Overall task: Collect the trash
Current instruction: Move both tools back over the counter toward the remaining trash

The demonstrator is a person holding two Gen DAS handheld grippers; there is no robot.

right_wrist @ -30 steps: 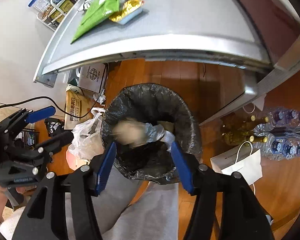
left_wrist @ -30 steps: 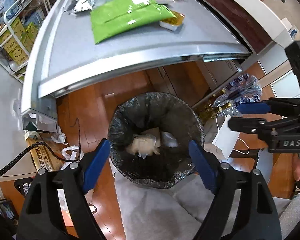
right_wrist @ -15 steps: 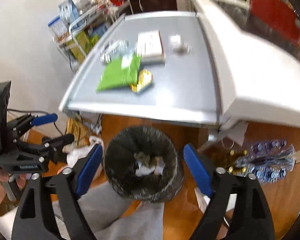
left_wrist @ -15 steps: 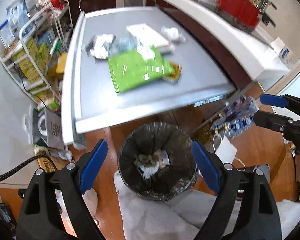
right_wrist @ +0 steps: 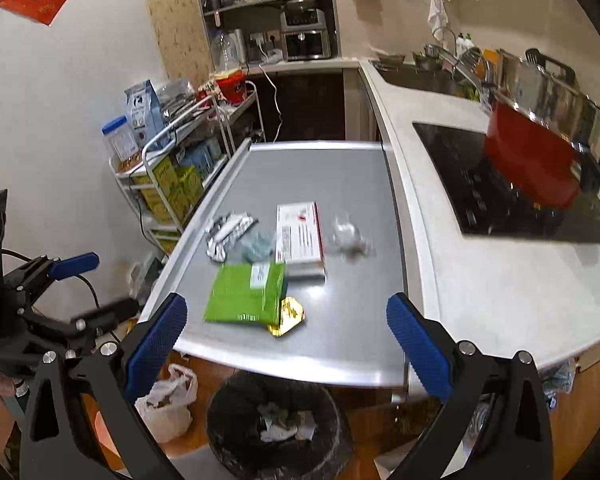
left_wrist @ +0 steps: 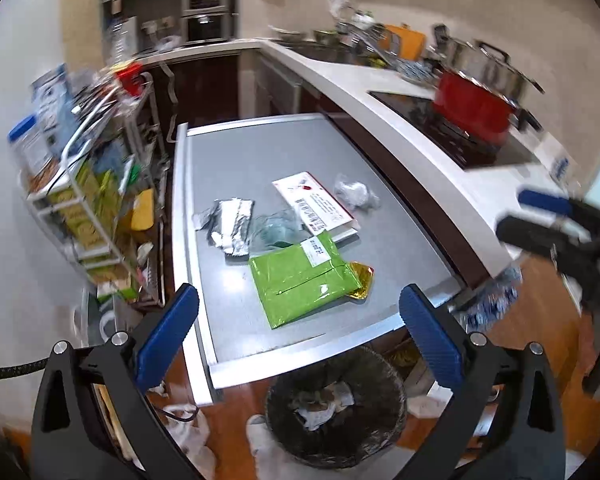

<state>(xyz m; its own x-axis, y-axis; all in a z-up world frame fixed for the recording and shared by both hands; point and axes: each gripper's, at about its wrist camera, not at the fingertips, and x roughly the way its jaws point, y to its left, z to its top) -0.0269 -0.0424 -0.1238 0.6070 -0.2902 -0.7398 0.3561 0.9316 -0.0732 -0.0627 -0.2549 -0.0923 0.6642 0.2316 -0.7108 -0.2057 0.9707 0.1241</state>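
Both grippers, left (left_wrist: 298, 320) and right (right_wrist: 286, 326), are held wide apart, empty. Trash left on table (left_wrist: 228, 168): green pouch (left_wrist: 302, 282) over gold tray (left_wrist: 362, 280). Risk: tray is dragged off edge, bin (left_wrist: 334, 402) missed.

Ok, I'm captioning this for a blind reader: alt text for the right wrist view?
An open tool hovers over a grey table strewn with trash: a green pouch, gold tray, box and foil wrappers. A black bin holding crumpled paper sits below.
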